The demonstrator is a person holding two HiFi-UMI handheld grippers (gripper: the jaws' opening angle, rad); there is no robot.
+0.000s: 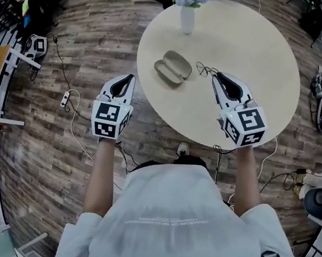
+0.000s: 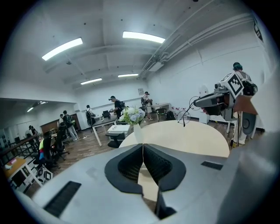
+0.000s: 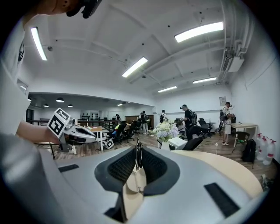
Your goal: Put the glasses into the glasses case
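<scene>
The round counter point(image 1: 267, 57) fills the upper centre of the head view, with a vase of flowers point(image 1: 187, 19) near its top edge. Your left gripper point(image 1: 130, 78) is off the counter's left rim, jaws pressed together on nothing. Your right gripper point(image 1: 215, 77), right of centre, is clamped on a thin dark part of the glasses point(image 1: 204, 70). The glasses case point(image 1: 173, 68) lies on the counter just left of them, apart.
</scene>
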